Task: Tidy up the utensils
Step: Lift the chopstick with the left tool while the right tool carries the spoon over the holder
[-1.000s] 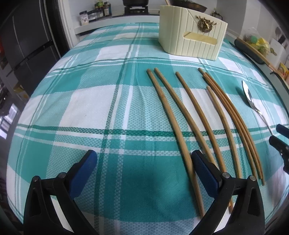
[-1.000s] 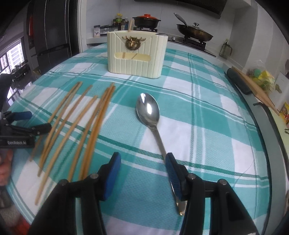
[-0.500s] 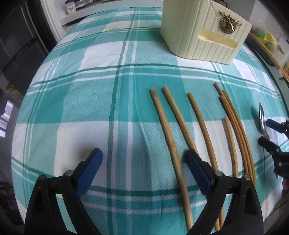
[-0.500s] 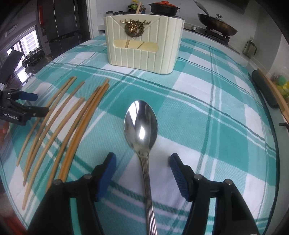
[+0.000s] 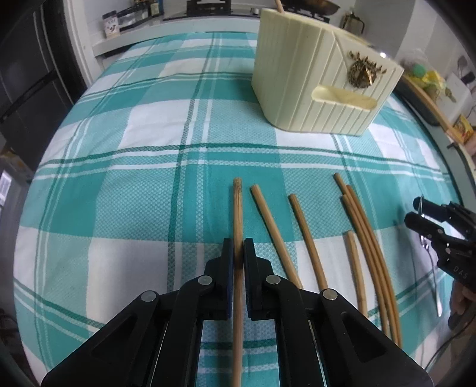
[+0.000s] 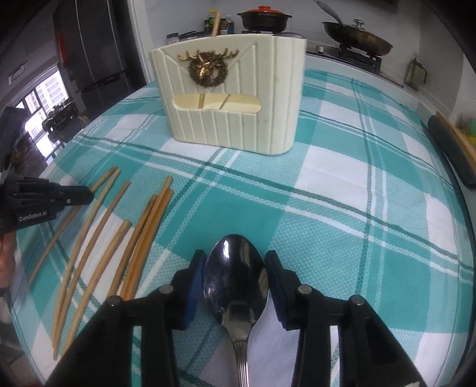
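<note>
Several wooden chopsticks (image 5: pixel 360 226) lie side by side on the teal checked cloth. My left gripper (image 5: pixel 237 247) is shut on the leftmost chopstick (image 5: pixel 237 208), which still lies along the cloth. It also shows at the left of the right wrist view (image 6: pixel 86 195). My right gripper (image 6: pixel 235 259) is shut on the bowl of a steel spoon (image 6: pixel 235 282); its handle runs back under the gripper. It shows at the right of the left wrist view (image 5: pixel 415 212). A cream utensil holder (image 6: pixel 229 95) with a gold deer emblem stands upright beyond them, one stick in it.
The cloth-covered table (image 6: pixel 372 208) ends at a rounded edge on the right, with a dark roll (image 6: pixel 452 148) beside it. A stove with a pot (image 6: pixel 261 18) and a pan (image 6: pixel 357 35) stands behind. A dark fridge (image 6: pixel 89 44) stands at the back left.
Both grippers moved forward and closed. The left one closed on the leftmost chopstick; the right one closed on the spoon's bowl.
</note>
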The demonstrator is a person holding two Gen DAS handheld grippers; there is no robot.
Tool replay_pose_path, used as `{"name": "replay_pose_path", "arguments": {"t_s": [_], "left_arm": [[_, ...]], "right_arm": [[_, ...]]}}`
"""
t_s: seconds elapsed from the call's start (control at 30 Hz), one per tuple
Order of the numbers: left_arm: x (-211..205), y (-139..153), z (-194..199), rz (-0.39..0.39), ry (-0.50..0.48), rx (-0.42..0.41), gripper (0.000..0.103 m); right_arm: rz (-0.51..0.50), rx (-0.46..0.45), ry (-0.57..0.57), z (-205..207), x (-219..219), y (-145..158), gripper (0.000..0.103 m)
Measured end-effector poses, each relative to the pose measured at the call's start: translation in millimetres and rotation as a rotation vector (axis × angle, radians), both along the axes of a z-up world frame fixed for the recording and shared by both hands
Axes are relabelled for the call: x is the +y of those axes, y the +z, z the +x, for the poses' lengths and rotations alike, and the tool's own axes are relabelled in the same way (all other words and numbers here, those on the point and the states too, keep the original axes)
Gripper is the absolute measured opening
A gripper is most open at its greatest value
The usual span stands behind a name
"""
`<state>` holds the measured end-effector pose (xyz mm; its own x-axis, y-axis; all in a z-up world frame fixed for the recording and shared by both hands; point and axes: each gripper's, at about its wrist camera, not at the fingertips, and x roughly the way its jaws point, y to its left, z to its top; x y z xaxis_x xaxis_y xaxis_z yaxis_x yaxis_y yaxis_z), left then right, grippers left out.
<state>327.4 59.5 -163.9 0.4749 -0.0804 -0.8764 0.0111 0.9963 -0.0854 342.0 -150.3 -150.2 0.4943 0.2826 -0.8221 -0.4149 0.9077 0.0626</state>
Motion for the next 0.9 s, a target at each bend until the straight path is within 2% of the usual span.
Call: {"name": "replay_pose_path", "arguments": {"t_s": [0.37,0.53,0.7,0.9], "left_arm": [[7,107,-68,-0.142,-0.044,-0.248,0.005],[10,144,-93,-0.188,-0.066,-0.339,0.005],[11,162,-108,-0.215,-0.073,-0.390,0.005],[10,167,-102,-0.236,-0.074,-0.372,0.005]], "right_arm": [[0.140,-0.178,-0.063,-66,-30,93,0.041],[0.188,-0.250,-0.079,-98,-37,124,0.041],[0.222,-0.300,-0.105,-114,-41,144,0.041],[0.227,-0.324,-0.118,-114,-40,158,0.041]]}}
